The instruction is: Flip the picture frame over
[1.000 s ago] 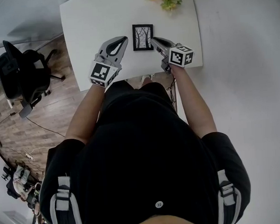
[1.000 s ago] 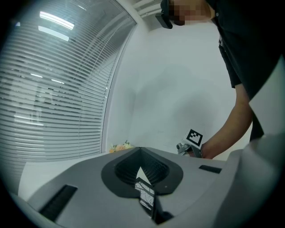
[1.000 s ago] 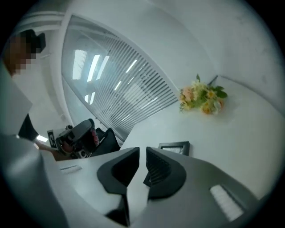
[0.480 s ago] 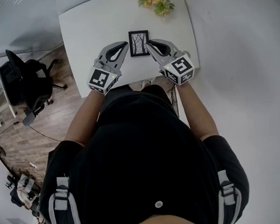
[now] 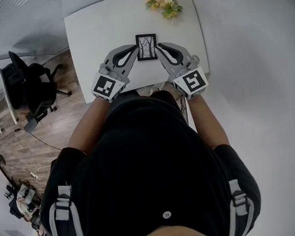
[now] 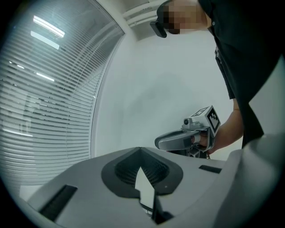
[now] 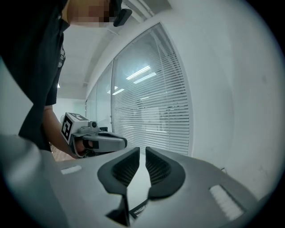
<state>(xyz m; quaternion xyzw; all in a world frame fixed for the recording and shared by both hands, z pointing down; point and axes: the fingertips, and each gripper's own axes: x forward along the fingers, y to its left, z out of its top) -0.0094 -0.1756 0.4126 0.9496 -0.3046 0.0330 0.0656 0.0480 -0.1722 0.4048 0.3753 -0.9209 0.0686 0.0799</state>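
Picture frame (image 5: 146, 46) hangs between your two hands over the middle of the white desk (image 5: 97, 28), with the side showing bare trees turned up toward your head. Your left hand-held gripper (image 5: 133, 49) pinches its left edge and your right hand-held gripper (image 5: 159, 46) pinches its right edge. In each gripper view the jaws stand nearly together, with a thin pale strip and a dark rim of the frame caught between the ribbed pads.

Holding it by opposite edges makes sense. It gives you a line to roll the frame about and keeps the pads off the picture face. Both gripper views look out level at wall and blinds with no desk in sight, so I judge the frame lifted clear, leaving room underneath for the turn. The flowers (image 5: 163, 2) stand at the far edge, well apart from the frame and out of its swing.
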